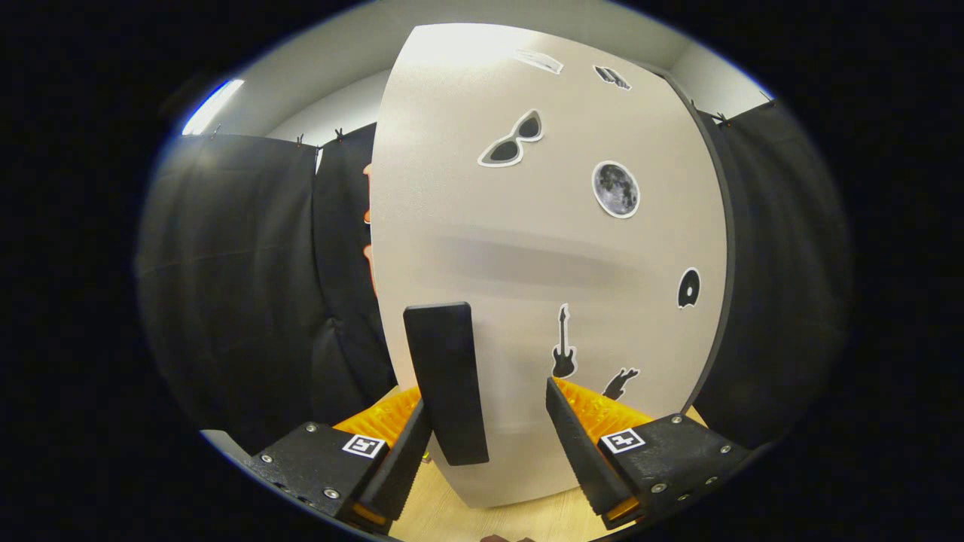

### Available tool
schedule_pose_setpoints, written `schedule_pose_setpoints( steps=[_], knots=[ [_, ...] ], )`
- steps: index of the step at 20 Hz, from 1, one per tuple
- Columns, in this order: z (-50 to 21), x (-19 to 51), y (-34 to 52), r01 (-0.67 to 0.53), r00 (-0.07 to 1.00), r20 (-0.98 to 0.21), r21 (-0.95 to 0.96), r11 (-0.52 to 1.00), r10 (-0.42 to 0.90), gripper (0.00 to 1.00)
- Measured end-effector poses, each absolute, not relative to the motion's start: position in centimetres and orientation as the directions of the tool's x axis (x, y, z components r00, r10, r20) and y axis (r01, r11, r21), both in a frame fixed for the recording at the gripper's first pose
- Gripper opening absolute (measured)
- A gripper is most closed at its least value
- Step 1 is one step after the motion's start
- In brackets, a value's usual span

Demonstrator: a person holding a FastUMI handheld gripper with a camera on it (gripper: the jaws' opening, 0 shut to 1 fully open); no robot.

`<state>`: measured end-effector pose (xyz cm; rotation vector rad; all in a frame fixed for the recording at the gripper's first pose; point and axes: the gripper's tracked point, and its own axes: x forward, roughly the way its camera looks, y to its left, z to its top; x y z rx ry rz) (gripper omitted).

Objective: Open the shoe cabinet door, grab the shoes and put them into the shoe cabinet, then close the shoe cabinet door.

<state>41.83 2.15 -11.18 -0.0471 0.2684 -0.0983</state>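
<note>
Two fingers of the gripper (489, 444) spread wide around the door's (557, 248) stiff handle (446, 380), at eleven o'clock; grip there, door likely swings lightly.

Cabinet interior and shoes hidden behind the shoe cabinet door (542, 248).

Shoe cabinet door (527, 248): off-white, matte. Handle (446, 380): black. Stickers: black guitar (563, 342), grey moon (616, 189), dark sunglasses (512, 139) with white outline. Bench (467, 516): light wood grain.
</note>
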Motion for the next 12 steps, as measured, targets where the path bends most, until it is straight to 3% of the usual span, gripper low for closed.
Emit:
schedule_pose_setpoints(
  steps=[6, 12],
  knots=[
    [-11.5, 44.9, 2.4, 0.068, 0.966, -0.249, -0.036, 0.997, -0.075, 0.9],
    [-12.2, 46.6, 2.0, 0.121, 0.968, -0.199, -0.153, 0.981, -0.15, 0.91]
  ],
)
